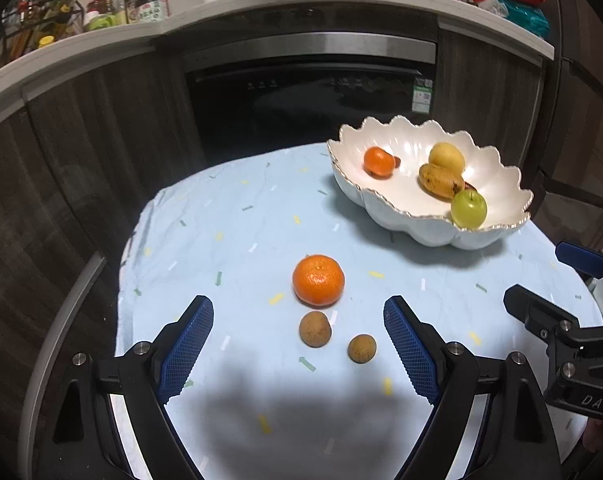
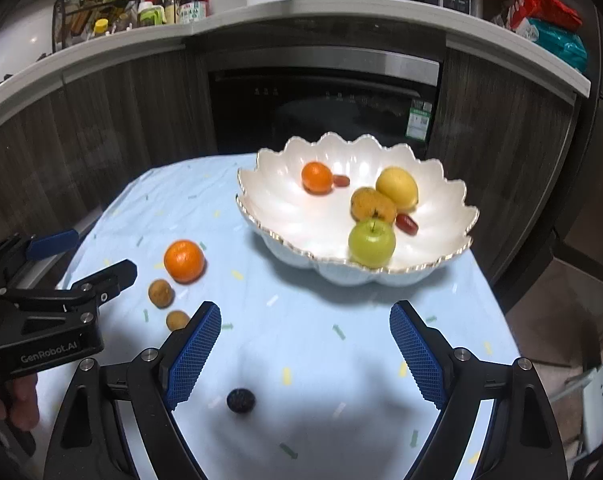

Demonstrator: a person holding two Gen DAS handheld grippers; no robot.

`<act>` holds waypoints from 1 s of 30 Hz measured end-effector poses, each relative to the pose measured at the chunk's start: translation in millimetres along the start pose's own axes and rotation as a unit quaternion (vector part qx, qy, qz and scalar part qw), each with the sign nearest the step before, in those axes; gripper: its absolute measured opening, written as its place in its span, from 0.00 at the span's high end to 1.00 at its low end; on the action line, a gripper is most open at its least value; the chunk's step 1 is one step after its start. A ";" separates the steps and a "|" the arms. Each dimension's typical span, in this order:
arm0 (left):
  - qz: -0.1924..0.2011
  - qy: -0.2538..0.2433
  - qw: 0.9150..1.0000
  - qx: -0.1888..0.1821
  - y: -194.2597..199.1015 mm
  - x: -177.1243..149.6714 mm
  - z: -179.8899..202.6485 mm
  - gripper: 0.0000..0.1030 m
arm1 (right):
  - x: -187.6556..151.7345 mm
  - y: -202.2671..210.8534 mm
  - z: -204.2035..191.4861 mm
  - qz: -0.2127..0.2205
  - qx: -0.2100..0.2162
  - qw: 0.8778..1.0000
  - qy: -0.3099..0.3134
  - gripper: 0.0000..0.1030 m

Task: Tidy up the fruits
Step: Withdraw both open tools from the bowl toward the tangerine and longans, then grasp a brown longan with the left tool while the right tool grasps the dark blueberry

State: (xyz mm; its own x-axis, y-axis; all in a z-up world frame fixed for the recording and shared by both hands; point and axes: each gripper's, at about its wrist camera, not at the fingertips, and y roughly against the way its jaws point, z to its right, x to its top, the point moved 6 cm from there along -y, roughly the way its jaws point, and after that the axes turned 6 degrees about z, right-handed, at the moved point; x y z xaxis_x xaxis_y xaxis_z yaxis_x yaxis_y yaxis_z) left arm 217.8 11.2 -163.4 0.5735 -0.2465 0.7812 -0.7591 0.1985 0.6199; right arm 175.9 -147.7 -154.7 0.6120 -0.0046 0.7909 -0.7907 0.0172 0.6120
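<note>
A white scalloped bowl (image 1: pixel 389 208) (image 2: pixel 269 220) holds a small orange (image 1: pixel 377 161), a yellow fruit (image 1: pixel 446 157), a mango (image 1: pixel 439 181), a green apple (image 1: pixel 468 209) (image 2: pixel 371 242) and red dates (image 2: pixel 406 224). On the light blue cloth lie a big orange (image 1: pixel 318 280) (image 2: pixel 184 261) and two brown longans (image 1: pixel 315 329) (image 1: pixel 362 348). My left gripper (image 1: pixel 299 320) stands open, the longans lying just ahead between its fingers. My right gripper (image 2: pixel 305 322) is open over bare cloth; a dark round fruit (image 2: pixel 241 400) lies near its left finger.
The cloth-covered table (image 1: pixel 229 216) stands in front of a dark oven (image 1: pixel 309 96) and wooden cabinets. A counter above carries bottles (image 1: pixel 145 4) and snack bags (image 1: pixel 513 0). The table's left and right edges drop off close by. A hand (image 2: pixel 17 404) grips the left tool.
</note>
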 end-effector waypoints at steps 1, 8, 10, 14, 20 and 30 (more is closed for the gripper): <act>-0.001 -0.002 1.000 -0.003 -1.5 -1.3 0.4 0.16 | -2.0 -0.5 -0.9 -0.003 -0.001 1.000 0.000 0.15; -0.015 -0.006 1.000 -0.021 -17.6 -9.4 -1.2 0.18 | -19.1 -7.7 -8.5 -0.023 -0.006 1.000 -0.001 0.16; -0.017 -0.009 0.999 -0.026 -21.7 -11.0 -0.9 0.18 | -23.7 -8.8 -10.1 -0.030 -0.009 1.000 -0.005 0.17; -0.021 -0.024 0.999 -0.037 -29.4 -14.4 -0.4 0.20 | -34.2 -13.4 -15.1 -0.048 -0.010 0.999 -0.009 0.25; -0.030 -0.041 0.997 -0.054 -41.7 -22.7 -1.8 0.23 | -48.2 -21.6 -26.9 -0.069 -0.002 0.998 0.000 0.38; -0.034 -0.051 0.995 -0.080 -56.3 -28.8 1.0 0.29 | -58.3 -24.9 -40.1 -0.078 0.003 0.997 0.011 0.45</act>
State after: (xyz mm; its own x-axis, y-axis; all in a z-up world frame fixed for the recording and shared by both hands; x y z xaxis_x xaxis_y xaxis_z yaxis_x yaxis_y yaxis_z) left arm 243.7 6.2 -220.8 0.5815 -0.3575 0.7308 -0.6560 0.3253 0.6811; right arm 160.6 -107.7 -216.2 0.7275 0.0150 0.6859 -0.6861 0.0124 0.7274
